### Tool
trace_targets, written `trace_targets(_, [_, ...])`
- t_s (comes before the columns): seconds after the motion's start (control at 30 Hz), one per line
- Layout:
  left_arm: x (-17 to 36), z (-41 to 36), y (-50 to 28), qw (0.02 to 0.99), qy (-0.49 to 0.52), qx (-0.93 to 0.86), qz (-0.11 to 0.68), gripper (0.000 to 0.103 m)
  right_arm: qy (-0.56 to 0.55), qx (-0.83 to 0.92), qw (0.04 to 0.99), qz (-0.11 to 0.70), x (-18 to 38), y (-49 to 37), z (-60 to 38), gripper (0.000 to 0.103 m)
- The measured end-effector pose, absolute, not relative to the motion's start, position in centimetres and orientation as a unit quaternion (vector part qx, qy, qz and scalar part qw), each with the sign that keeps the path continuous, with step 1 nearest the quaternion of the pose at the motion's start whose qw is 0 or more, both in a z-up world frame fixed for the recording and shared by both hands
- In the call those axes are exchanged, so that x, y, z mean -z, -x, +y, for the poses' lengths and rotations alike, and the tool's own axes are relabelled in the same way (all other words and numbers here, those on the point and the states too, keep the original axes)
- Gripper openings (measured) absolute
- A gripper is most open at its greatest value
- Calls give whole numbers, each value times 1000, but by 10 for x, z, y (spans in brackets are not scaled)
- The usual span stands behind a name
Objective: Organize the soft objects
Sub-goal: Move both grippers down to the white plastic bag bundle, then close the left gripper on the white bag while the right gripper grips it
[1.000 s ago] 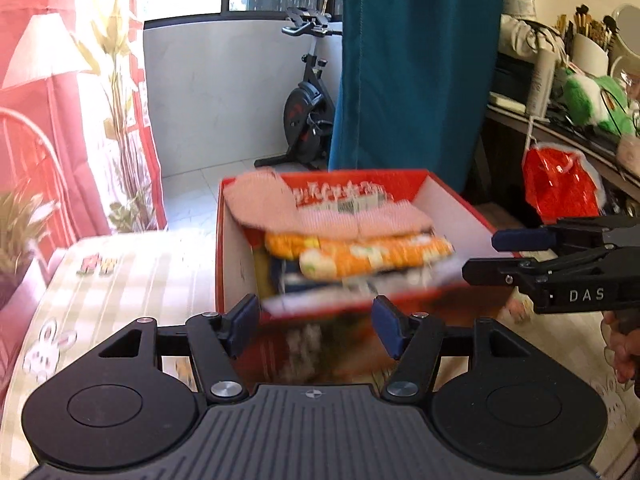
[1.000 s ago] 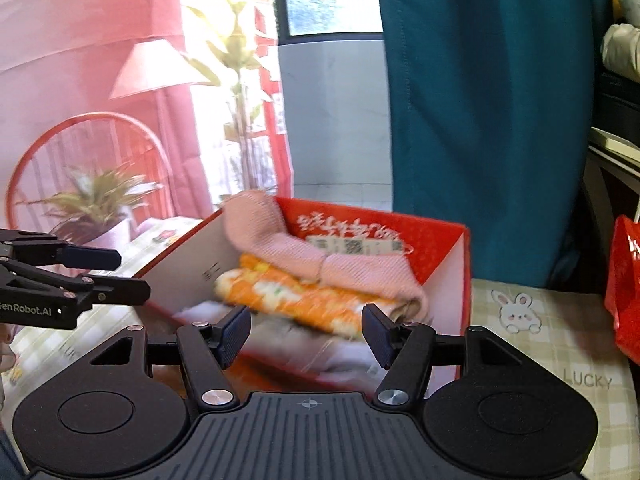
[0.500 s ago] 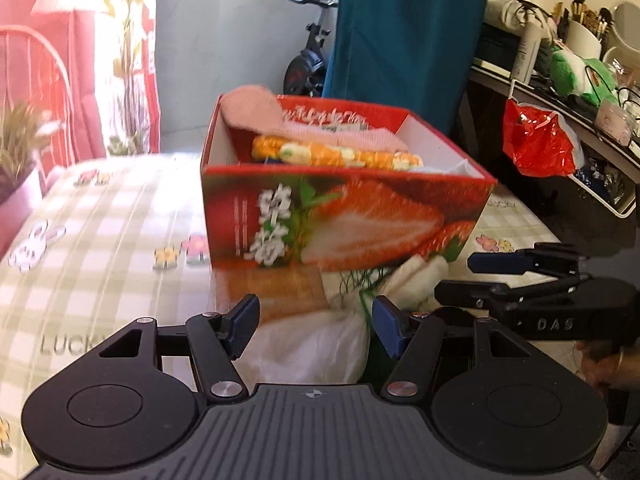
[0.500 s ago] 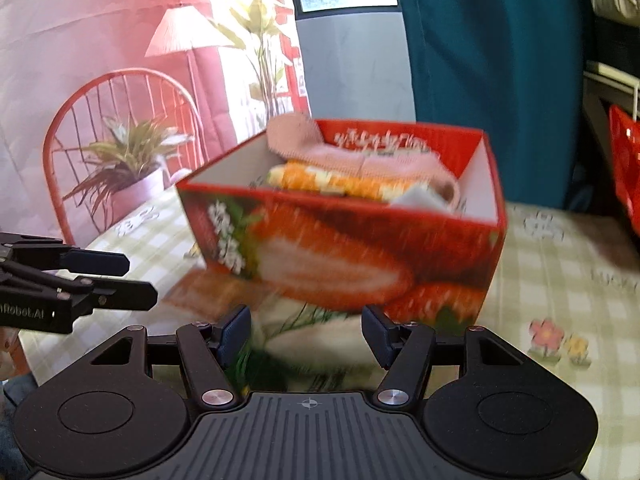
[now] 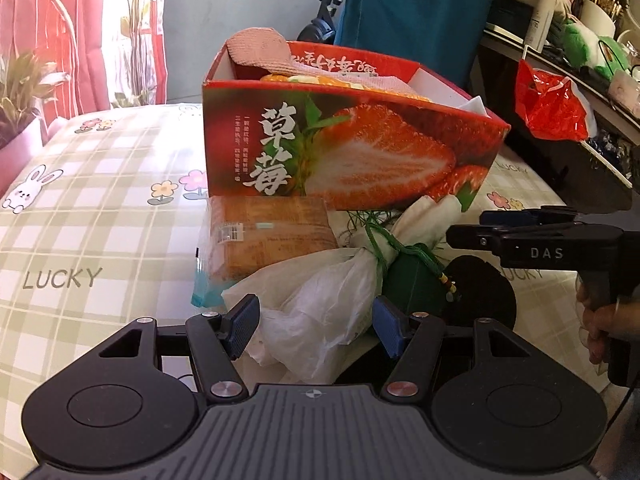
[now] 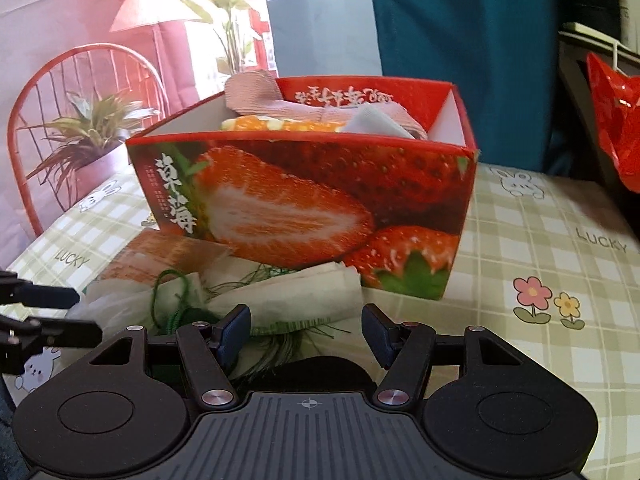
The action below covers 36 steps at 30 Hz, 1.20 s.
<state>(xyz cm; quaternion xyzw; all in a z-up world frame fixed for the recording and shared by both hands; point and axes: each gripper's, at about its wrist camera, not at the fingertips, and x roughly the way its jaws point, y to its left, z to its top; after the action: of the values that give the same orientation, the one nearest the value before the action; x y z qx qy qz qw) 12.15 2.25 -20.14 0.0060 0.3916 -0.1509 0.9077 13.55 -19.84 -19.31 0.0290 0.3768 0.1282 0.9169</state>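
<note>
A strawberry-printed box (image 6: 304,204) stands on a checked tablecloth (image 6: 560,248) straight ahead of the right gripper (image 6: 306,330), whose blue-padded jaws stand apart with nothing between them. Pink cloth (image 6: 256,94) and an orange-patterned fabric (image 6: 280,124) fill the box. A pale tied bundle (image 6: 288,296) lies just beyond the fingertips; the left gripper (image 6: 48,312) juts in from the left.

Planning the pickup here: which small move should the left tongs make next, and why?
Probably ease the left tongs forward and close on the crumpled white plastic bag. Their jaws stand open and empty around its near end, and it lies loose on the checked tablecloth before the red strawberry-print box.
</note>
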Motion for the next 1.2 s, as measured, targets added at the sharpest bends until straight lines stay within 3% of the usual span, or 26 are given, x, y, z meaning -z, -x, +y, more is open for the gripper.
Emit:
trace_targets(0.43, [198,21,-113,905,6,158,395,84,-34,-121,919,375,200,-153,-198,58])
trace_targets(0.53, [207,13,-115,902,-14,156,401,84,-43,-115,921,371,201,-160,-199,58])
trace_targets(0.6, [212,13,-117,903,-15,147,403,81,-47,-112,922,368,202,-164,-198,58])
trace_targets(0.7, [216,21,-121,904,-3,132,407,59,-51,-110,921,369,205,-171,-197,58])
trace_targets(0.83, [219,32,-123,904,15,130,407,50,-57,-116,916,380,214,-175,-195,59])
trace_targets(1.2, [231,39,-125,902,35,124,411,47,-91,-116,908,393,226,-156,-199,59])
